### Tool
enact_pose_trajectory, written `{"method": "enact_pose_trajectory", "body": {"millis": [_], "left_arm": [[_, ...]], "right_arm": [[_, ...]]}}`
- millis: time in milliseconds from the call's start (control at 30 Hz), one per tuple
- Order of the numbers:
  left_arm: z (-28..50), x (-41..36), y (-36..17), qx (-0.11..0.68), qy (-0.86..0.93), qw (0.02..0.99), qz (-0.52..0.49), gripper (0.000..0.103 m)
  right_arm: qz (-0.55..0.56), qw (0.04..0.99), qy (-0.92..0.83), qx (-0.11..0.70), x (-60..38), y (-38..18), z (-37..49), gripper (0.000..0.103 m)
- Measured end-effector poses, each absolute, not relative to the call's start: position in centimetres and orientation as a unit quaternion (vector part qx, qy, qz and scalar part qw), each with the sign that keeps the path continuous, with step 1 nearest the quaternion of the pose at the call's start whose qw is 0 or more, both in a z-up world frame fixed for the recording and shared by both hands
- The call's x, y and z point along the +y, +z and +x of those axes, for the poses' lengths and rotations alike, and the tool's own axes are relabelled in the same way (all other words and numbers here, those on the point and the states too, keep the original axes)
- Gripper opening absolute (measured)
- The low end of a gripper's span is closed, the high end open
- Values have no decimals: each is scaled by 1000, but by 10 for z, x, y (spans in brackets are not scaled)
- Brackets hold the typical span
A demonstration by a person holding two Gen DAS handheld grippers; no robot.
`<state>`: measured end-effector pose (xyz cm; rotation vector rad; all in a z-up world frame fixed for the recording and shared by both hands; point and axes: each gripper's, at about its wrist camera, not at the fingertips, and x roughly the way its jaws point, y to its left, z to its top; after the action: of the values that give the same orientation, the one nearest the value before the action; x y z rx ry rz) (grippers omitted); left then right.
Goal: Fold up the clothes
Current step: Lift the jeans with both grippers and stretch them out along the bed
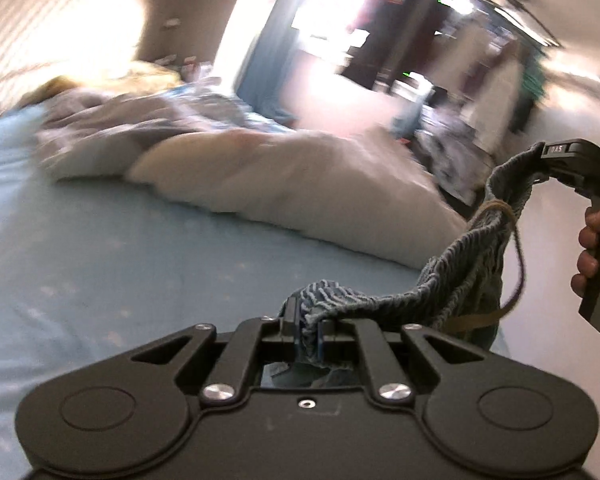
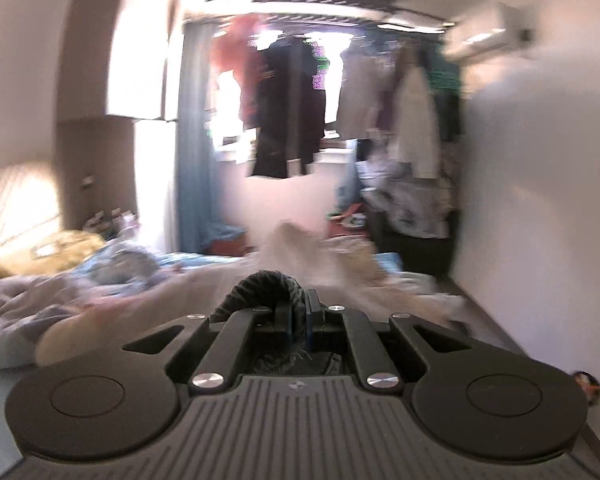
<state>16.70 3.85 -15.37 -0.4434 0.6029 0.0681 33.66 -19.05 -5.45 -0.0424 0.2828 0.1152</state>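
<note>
A grey-blue ribbed knit garment (image 1: 456, 280) with a tan drawstring hangs in the air between my two grippers, above the right edge of the bed. My left gripper (image 1: 309, 322) is shut on one end of its waistband. My right gripper (image 1: 540, 160) shows at the far right of the left wrist view, higher up, shut on the other end. In the right wrist view my right gripper (image 2: 298, 312) pinches a bunched roll of the same garment (image 2: 260, 284). The rest of the garment hangs below, out of sight.
The bed has a light blue sheet (image 1: 120, 248). A cream duvet (image 1: 284, 184) and grey-blue bedding (image 1: 140, 120) are heaped at its far side. Clothes hang on a rack (image 2: 300, 100) by the window. A white wall (image 2: 540, 200) is to the right.
</note>
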Motion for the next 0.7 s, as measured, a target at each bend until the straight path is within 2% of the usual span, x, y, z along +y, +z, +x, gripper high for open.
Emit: {"method": "enact_pose_trajectory", "body": {"millis": [167,433,567,700], "left_arm": [[150,127,-169,301,96,911,-263,6],[103,224,-196,301,189,872,-336,7],[84,274,-228,311,239,828,-402,7],[75,316,-277,340,272,779,-452,7]], "right_arm": [[-58,977,120,166,-66,-80,367,5],[-145,938,253,189,135,-123,387,5],[-200,902,322,209,233,-170,376,5],[-247,860,361,261,312,-238,357,5]]}}
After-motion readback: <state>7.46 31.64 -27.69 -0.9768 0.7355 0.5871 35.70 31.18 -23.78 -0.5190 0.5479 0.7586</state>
